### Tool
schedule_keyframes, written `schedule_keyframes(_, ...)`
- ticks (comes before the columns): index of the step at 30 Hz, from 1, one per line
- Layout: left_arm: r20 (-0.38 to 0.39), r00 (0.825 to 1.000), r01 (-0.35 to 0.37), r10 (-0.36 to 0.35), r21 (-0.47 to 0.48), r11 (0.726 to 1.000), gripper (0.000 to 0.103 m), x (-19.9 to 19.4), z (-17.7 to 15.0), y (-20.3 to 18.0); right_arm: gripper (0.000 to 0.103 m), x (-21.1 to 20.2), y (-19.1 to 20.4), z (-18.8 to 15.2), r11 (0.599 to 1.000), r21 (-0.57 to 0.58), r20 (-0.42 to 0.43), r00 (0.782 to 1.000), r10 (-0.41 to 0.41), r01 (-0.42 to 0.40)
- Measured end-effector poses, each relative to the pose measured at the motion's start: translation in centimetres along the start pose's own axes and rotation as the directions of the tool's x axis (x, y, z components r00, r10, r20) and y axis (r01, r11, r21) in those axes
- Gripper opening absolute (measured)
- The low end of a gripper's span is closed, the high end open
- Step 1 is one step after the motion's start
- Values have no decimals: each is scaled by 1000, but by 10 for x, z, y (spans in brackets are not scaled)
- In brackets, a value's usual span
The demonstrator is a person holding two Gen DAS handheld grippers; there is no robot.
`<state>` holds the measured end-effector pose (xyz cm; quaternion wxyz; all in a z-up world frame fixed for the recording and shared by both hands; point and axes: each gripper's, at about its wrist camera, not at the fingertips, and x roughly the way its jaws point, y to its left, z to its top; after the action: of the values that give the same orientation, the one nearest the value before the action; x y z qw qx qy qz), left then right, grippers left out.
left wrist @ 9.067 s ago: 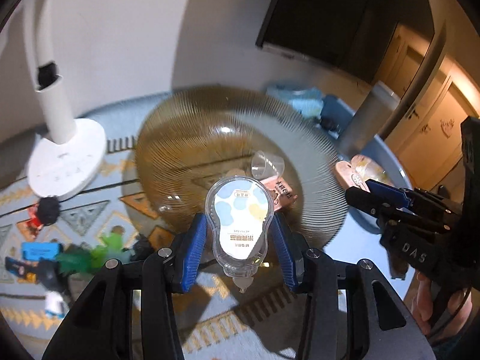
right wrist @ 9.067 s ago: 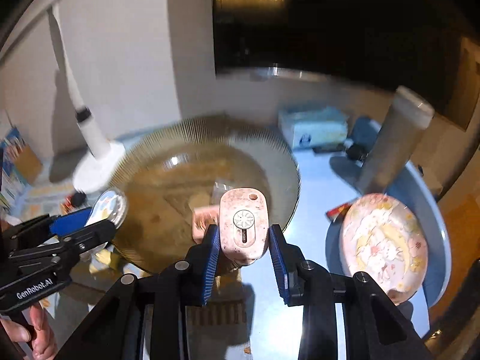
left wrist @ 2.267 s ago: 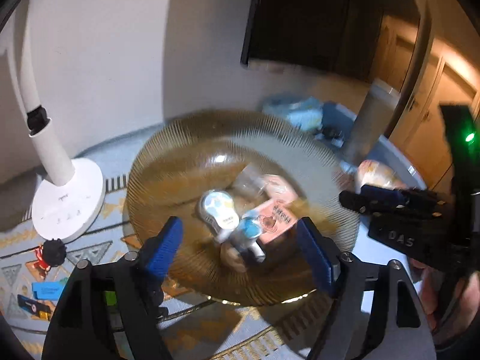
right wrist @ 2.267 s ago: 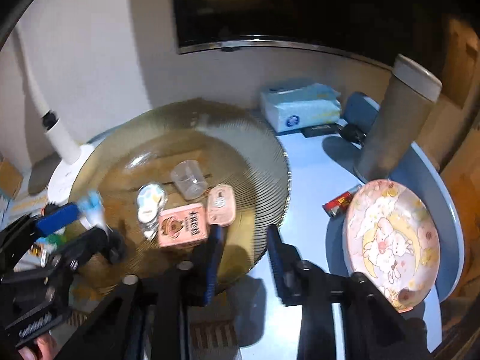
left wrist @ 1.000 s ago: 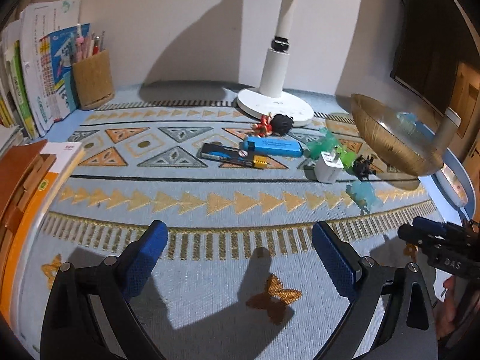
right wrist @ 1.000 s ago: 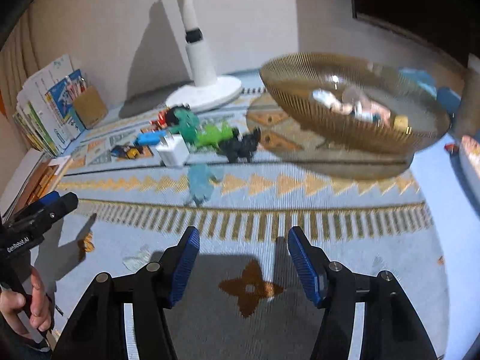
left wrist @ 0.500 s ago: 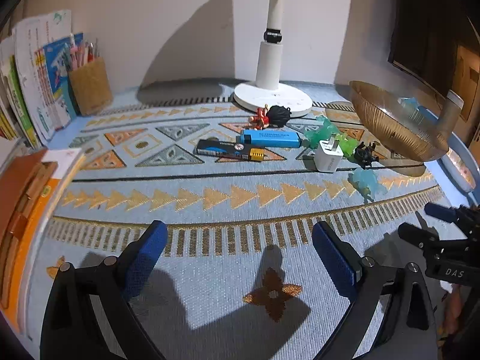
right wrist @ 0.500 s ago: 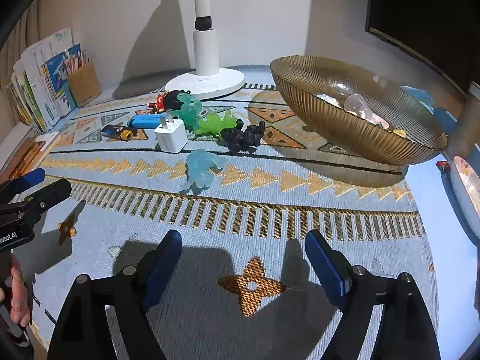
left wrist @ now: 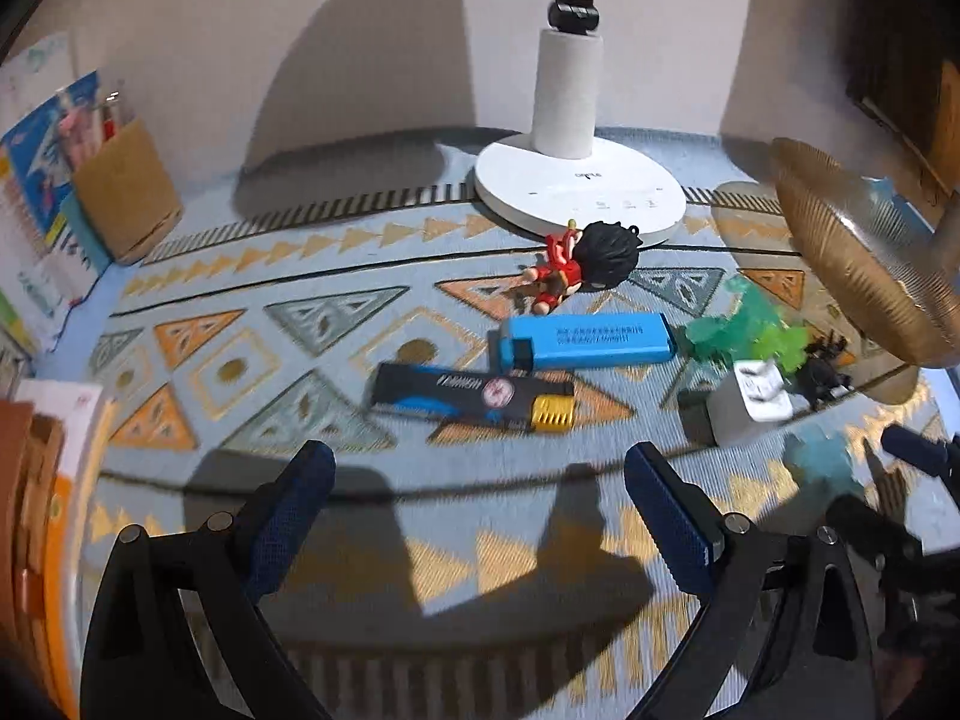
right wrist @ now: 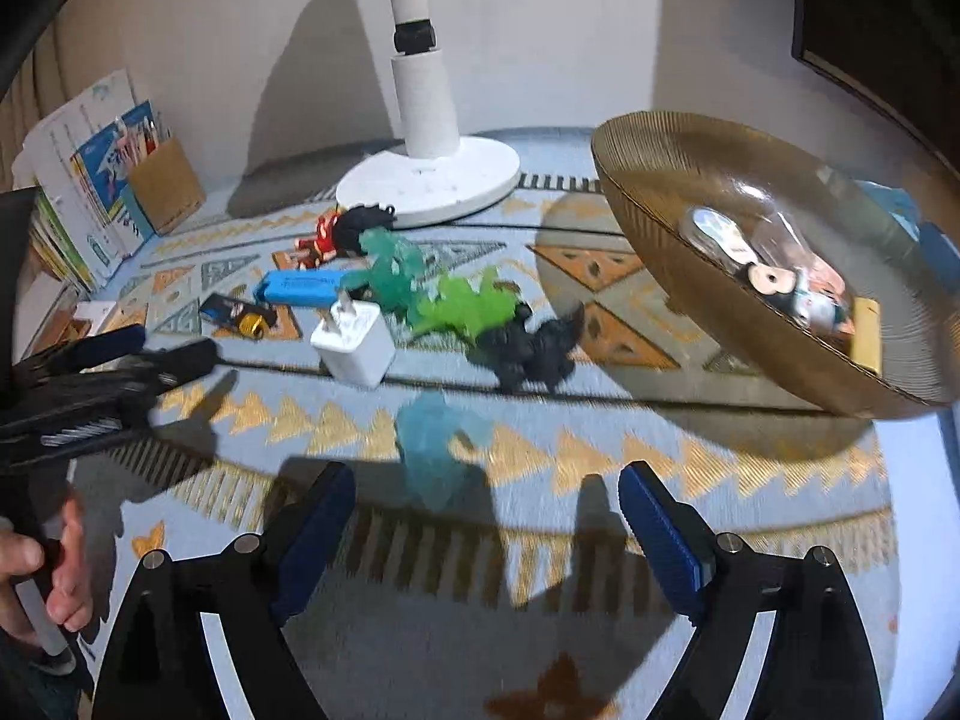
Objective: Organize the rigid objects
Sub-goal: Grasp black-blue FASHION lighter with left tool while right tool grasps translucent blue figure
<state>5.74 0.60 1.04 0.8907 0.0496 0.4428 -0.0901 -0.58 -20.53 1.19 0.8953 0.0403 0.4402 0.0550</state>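
Both grippers point steeply down at the patterned mat (left wrist: 252, 324), nothing btwn the pads of either. L gripper (left wrist: 477, 513) has its jaws spread wide over bare mat; just ahead of it lies a black-and-blue flat stick w/ a gold end (left wrist: 471, 396), and past that a blue rectangular stick (left wrist: 585, 339). Further ahead sits a small red figure w/ black hair (left wrist: 579, 258), touching the white lamp base (left wrist: 579, 189). Ahead-right of the L gripper: a white plug adapter (left wrist: 750, 399), green translucent toys (left wrist: 750, 330) and a small black toy (left wrist: 825, 363), w/ the ribbed amber bowl (left wrist: 858, 258) far right. R gripper (right wrist: 483, 519) is also spread, its jaws having just been opening, empty; a pale blue translucent toy (right wrist: 435, 438) lies on the mat just ahead of its fingertips, not btwn them. Beyond it, ahead-left: the adapter (right wrist: 354, 345); straight ahead the black toy (right wrist: 531, 345) and green toys (right wrist: 444, 294). The bowl (right wrist: 708, 228) sits ahead-right, already holding several small items (right wrist: 780, 276). In the R wrist view the L gripper (right wrist: 174, 348) enters from the left edge, tilted down to the mat, a person's hand (right wrist: 42, 576) wrapped round its handle below. In the L wrist view the R gripper's fingertips (left wrist: 918, 450) show at the right edge, blurred. A pen holder (left wrist: 126, 192) and books stand far ahead-left by the wall.
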Motion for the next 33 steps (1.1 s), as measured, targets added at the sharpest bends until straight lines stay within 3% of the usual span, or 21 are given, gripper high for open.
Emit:
schedule_keyframes(5, -46, 997, -65, 64, -22, 998, 98, 22, 10, -1, 89, 1, -9, 1, 999, 39, 6, 1000, 30, -30)
schedule_keyframes(11, -63, 997, -43, 37, -97, 994, 98, 24, 9, 17, 89, 5, -4, 1, 999, 23, -12, 999, 49, -49)
schedule_keyframes(17, -83, 992, -108, 95, -173, 979, 98, 13, -8, 55, 89, 3, 13, -2, 998, -60, 12, 1000, -5, 6)
schedule_keyframes(21, -82, 995, -78, 61, -221, 972, 98, 4, -15, 79, 89, 2, 23, -3, 993, -109, 22, 999, -37, 40)
schedule_keyframes(26, -35, 997, 55, -67, -270, 961, 98, 2, -6, 79, 89, -1, 24, -2, 992, -118, 48, 998, -38, 43)
schedule_keyframes(29, -18, 998, 46, -53, -283, 958, 98, 11, 6, 71, 83, -3, 24, -3, 992, -117, 54, 998, -31, 37)
schedule_keyframes(33, -33, 999, -23, 14, -278, 960, 96, 30, 20, 68, 75, -2, 22, -3, 994, -104, 51, 998, -28, 33)
